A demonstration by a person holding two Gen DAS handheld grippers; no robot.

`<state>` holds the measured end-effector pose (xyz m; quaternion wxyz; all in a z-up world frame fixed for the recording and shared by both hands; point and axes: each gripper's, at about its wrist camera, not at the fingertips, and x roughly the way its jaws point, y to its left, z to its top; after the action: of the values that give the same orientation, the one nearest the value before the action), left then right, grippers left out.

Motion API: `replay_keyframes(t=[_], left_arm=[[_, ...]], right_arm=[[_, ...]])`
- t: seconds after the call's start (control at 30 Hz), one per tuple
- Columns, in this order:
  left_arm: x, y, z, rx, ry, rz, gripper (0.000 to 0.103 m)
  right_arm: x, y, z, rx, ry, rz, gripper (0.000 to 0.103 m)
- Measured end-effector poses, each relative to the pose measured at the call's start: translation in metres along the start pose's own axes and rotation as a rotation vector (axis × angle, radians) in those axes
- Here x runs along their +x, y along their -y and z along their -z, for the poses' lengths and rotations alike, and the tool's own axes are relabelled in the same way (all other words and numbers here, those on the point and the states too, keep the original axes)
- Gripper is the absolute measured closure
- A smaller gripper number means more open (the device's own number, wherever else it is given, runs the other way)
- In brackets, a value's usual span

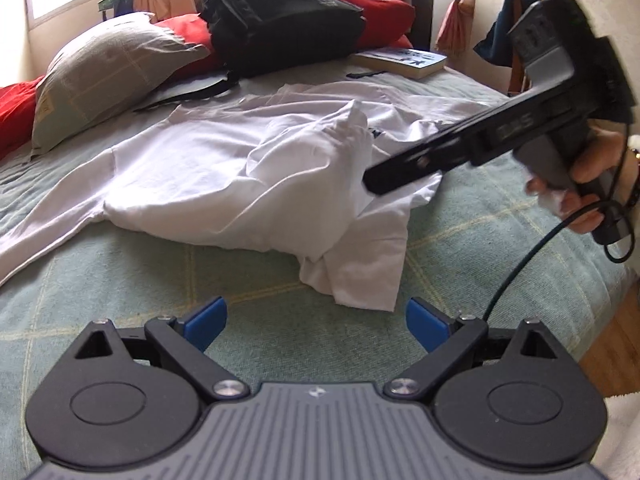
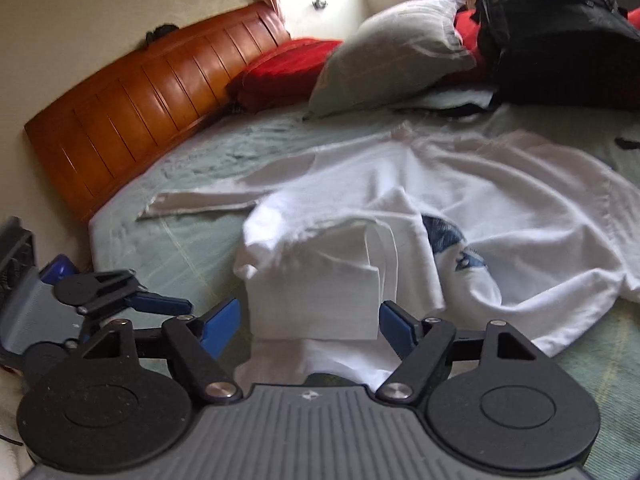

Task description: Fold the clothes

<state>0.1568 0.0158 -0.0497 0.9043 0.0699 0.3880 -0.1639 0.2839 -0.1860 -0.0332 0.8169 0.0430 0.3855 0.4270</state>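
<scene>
Now both tools are spread wide with nothing between the pads. The left tool [image 1: 314, 322] hovers above the bed [image 1: 120, 280], just short of the white shirt [image 1: 224, 168], which lies rumpled mid-bed below the grey pillow [image 1: 104, 68]. The right tool [image 2: 310, 326] hangs right over the shirt's near folded edge, blue pads [image 2: 394, 326] either side of it, not pinching.

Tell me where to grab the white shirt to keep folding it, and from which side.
Probably the loose doubled flap of the white shirt, lying nearest the open right gripper. Come in low from the near edge of the bed: that flap's edge faces the fingers and sits raised, so one finger could slip under it.
</scene>
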Motion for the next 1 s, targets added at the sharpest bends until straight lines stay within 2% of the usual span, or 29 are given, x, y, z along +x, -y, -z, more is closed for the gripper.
replay_keyframes(t=[0.17,0.43,0.67,0.8,1.0], left_arm=[[-0.001,-0.007,0.005,-0.025,-0.017,-0.017,0.007],[0.002,-0.007,0.005,-0.022,-0.03,-0.029,0.007],[-0.006,-0.014,0.011,-0.033,-0.025,-0.051,0.007],[-0.01,-0.016,0.016,-0.028,-0.02,-0.07,0.007],[-0.007,-0.011,0.025,0.015,-0.003,-0.095,0.007]], right_arm=[[0.027,0.017,0.003,0.083,-0.08,-0.031,0.022],[0.035,0.02,-0.003,0.082,-0.056,-0.158,0.021],[-0.001,-0.019,0.002,0.043,-0.04,-0.405,0.019],[-0.004,-0.04,0.01,-0.022,-0.089,-0.377,0.018],[-0.004,-0.034,0.028,0.011,-0.116,-0.295,0.018]])
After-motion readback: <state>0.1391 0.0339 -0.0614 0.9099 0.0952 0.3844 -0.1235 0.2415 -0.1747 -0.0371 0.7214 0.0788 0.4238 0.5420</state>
